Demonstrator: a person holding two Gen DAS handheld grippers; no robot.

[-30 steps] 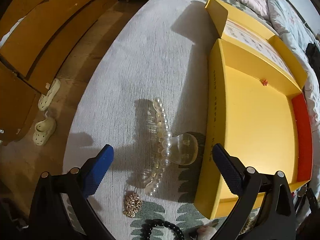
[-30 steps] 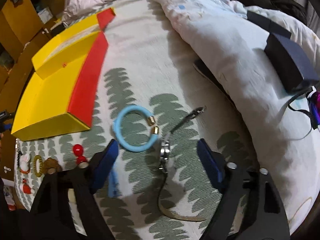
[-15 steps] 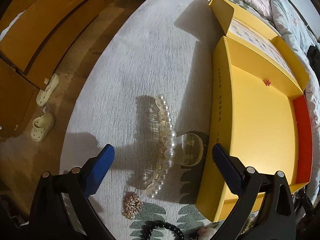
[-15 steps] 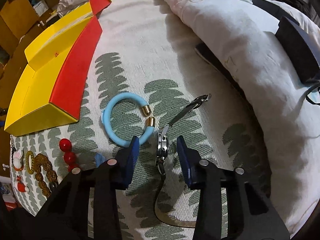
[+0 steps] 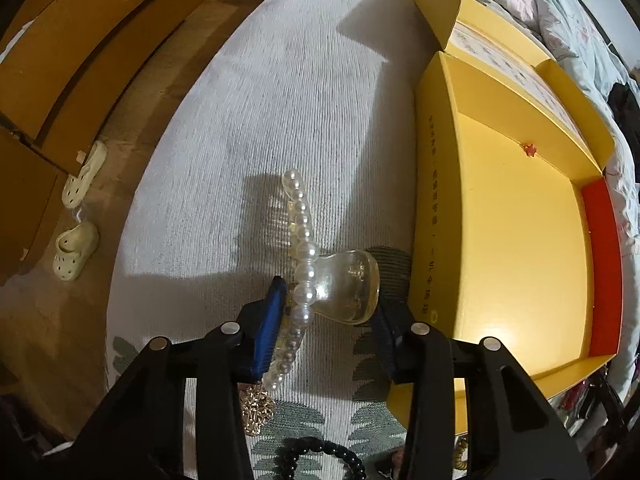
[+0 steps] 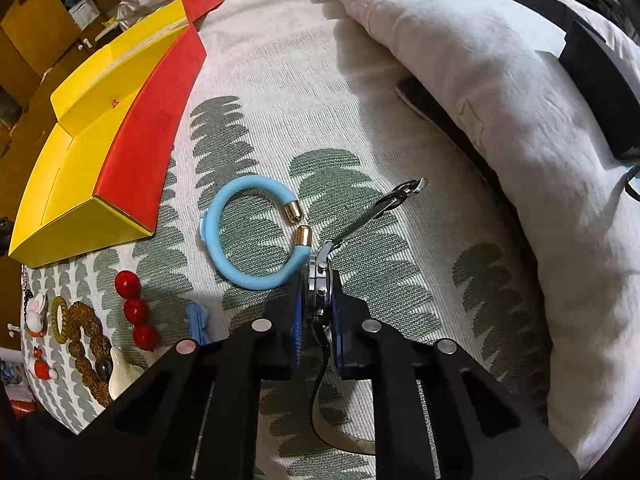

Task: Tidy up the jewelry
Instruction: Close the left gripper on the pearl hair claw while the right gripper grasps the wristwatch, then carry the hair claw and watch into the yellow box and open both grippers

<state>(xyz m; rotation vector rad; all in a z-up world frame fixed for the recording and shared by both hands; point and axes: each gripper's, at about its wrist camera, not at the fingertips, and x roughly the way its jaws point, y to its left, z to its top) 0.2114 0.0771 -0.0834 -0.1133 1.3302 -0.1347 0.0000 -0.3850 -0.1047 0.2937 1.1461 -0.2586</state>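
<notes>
A pearl-trimmed clear hair claw [image 5: 304, 256] lies on the bedspread just left of the open yellow box [image 5: 512, 240]. My left gripper [image 5: 328, 312] points down over it; its jaws are closing, one blue pad against the pearl row and the other against the clear handle. In the right wrist view, my right gripper [image 6: 316, 300] is shut on the steel case of a wristwatch [image 6: 319, 276]. The watch strap trails out ahead and back beneath the jaws. A light blue bracelet [image 6: 240, 272] with gold tips lies touching the watch on its left. The yellow box [image 6: 72, 184] with a red side sits far left.
A gold brooch [image 5: 258, 408] and black bead bracelet [image 5: 328, 452] lie under the left gripper. Red beads [image 6: 134, 308], a brown bead bracelet [image 6: 86, 332] and a blue clip [image 6: 197, 318] lie at lower left. A rumpled duvet [image 6: 500, 120] bounds the right; slippers [image 5: 76, 250] sit on the floor past the bed edge.
Both grippers' jaws have come together from wide apart: the left ones onto the pearl hair claw, the right ones onto the watch case. Neither hand has shifted much.
</notes>
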